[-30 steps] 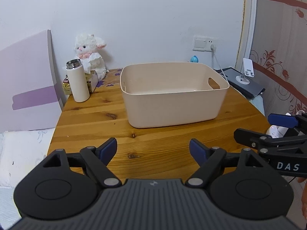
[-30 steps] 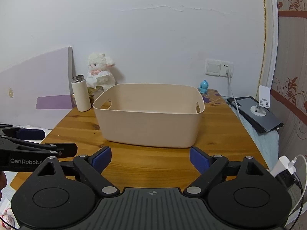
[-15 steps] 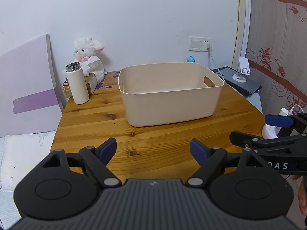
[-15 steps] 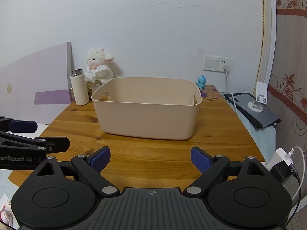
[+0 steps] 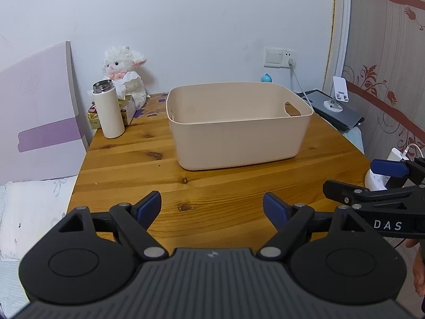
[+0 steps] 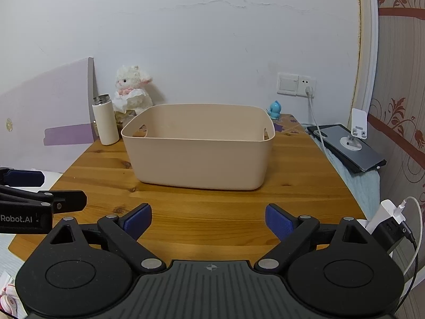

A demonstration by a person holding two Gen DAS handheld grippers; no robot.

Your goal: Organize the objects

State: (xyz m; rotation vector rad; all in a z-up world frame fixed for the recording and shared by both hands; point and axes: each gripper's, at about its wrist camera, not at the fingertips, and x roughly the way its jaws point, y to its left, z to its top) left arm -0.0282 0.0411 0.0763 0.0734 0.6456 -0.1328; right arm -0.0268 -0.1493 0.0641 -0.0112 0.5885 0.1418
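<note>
A beige plastic bin (image 5: 239,133) (image 6: 199,156) stands on the wooden table (image 5: 212,186) (image 6: 212,207); what I see of its inside looks empty. A white thermos (image 5: 109,109) (image 6: 105,119), a white plush lamb (image 5: 124,71) (image 6: 132,87) and a small blue figurine (image 5: 266,78) (image 6: 275,109) stand behind it near the wall. My left gripper (image 5: 212,207) is open and empty over the table's front edge. My right gripper (image 6: 208,220) is open and empty beside it, also at the front edge.
A lilac board (image 5: 39,111) leans at the left. A tissue box (image 5: 130,106) sits by the thermos. A dark tablet with a white stand (image 5: 334,106) (image 6: 350,143) lies off the right edge. A charger and cables (image 6: 390,220) hang at the right front. White bedding (image 5: 32,212) is at the left.
Both grippers have drawn back from the bin and risen slightly; the bin looks smaller and more of the table front shows. Both stay open and empty.
</note>
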